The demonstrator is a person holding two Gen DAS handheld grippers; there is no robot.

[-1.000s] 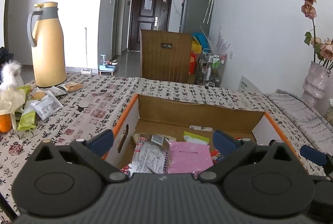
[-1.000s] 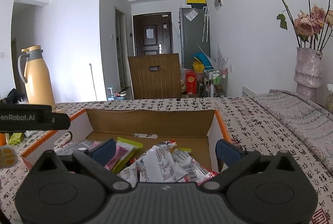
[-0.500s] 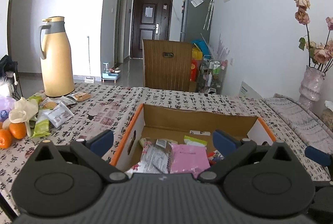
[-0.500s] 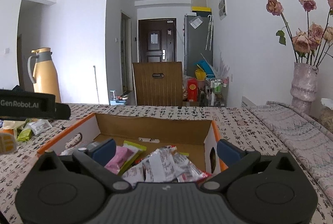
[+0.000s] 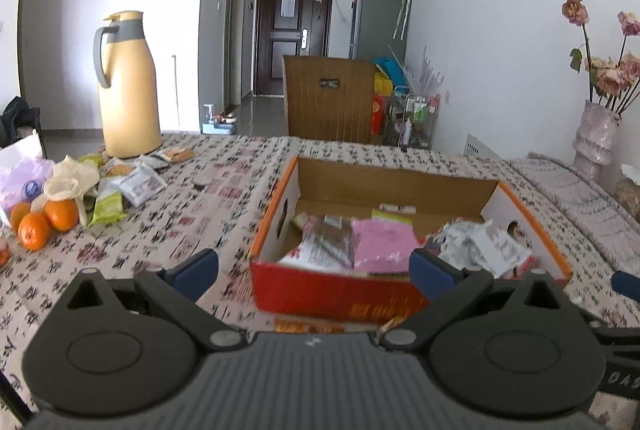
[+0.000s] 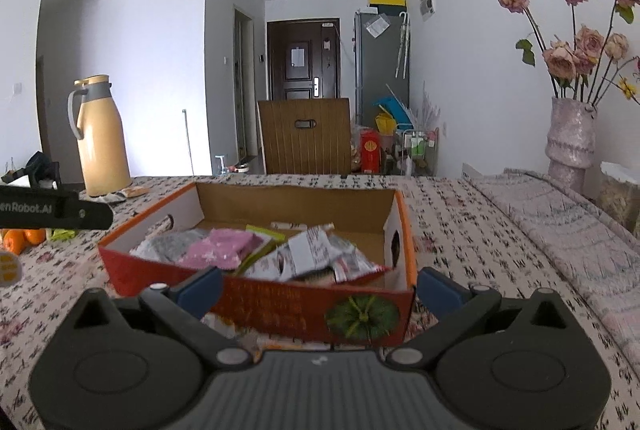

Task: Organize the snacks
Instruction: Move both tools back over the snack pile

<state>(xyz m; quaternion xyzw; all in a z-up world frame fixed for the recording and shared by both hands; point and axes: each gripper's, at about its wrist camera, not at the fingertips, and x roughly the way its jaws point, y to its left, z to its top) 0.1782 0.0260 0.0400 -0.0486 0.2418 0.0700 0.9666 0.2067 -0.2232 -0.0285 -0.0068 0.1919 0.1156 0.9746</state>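
Left gripper [image 5: 314,272]: the jaws stand wide, both blue-padded tips visible, with nothing between them and no contact with any object. The right tip overlaps the near wall of the cardboard box [image 5: 340,292] in the left wrist view; whether it touches the box cannot be told.

Right gripper [image 6: 318,288]: the jaws stand wide and empty. The near wall of the box [image 6: 280,306] fills the gap between the tips in the right wrist view; contact cannot be told.

Box: open-topped, red outer front wall, orange rim, resting on the counter [image 5: 192,214], which is covered with a patterned cloth. It lies at 12 o'clock of both grippers, close in front of them.

Box contents: a pink packet [image 5: 382,244] near the centre, a dark-and-white printed packet [image 5: 326,248] just beside it at 9 o'clock, and crumpled silver-white packets [image 5: 480,244] at 3 o'clock of the pink one. A yellow-green packet edge [image 6: 264,236] shows behind the pink packet.

Loose snacks [image 5: 132,178]: several packets lie on the counter at 10 o'clock of the left gripper, well apart from the box. Just beside them lie oranges [image 5: 46,220]. A yellow thermos jug [image 5: 126,102] stands upright behind the packets.

A vase of dried roses [image 6: 570,134] stands at 2 o'clock of the right gripper.
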